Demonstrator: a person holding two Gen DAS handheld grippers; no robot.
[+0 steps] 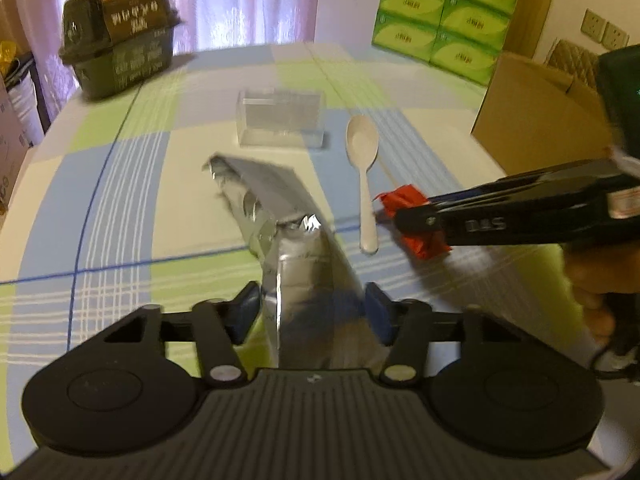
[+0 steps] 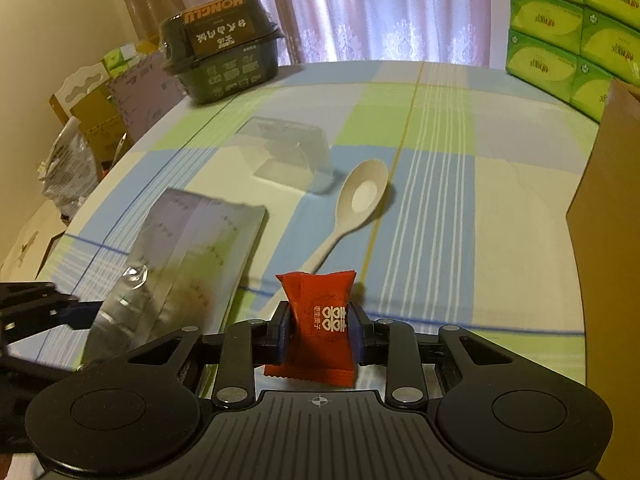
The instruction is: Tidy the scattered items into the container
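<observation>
Grippers both hold packets above the checked tablecloth (image 1: 132, 184), with the cream plastic spoon (image 1: 362, 152) lying flat on the cloth between them as the handiest landmark. Left gripper (image 1: 310, 312) has its 2 blue-padded fingers closed on the lower end of a silver foil pouch (image 1: 276, 208), which rises forward and to the left of the spoon, crumpled near the middle. Seen from the right wrist camera, the same pouch (image 2: 188, 256) shows faint printing too small to read. Right gripper (image 2: 320, 328) pinches a red candy wrapper (image 2: 320, 320) at its waist, the pads pressing both sides; the wrapper stands upright just over the spoon's handle end and carries a gold double-happiness emblem with small characters beside it that cannot be read. In the left wrist view that gripper reaches in low from the right, nearly level, its black fingers (image 1: 500, 216) marked with mirrored letters that look like "STC" or similar, and a hand (image 1: 588, 280) grips the handle at the right edge. Beyond the spoon's bowl sits a clear plastic container (image 2: 288, 156), empty as far as can be seen. Far past the spoon to the left stands a dark lidded food tub (image 2: 224, 48) printed "HONGLU" upside down above Chinese characters. To the spoon's right are a brown cardboard box (image 1: 536, 116) and, behind it, stacked green tissue packs (image 1: 444, 12) with labels too blurred to read.
</observation>
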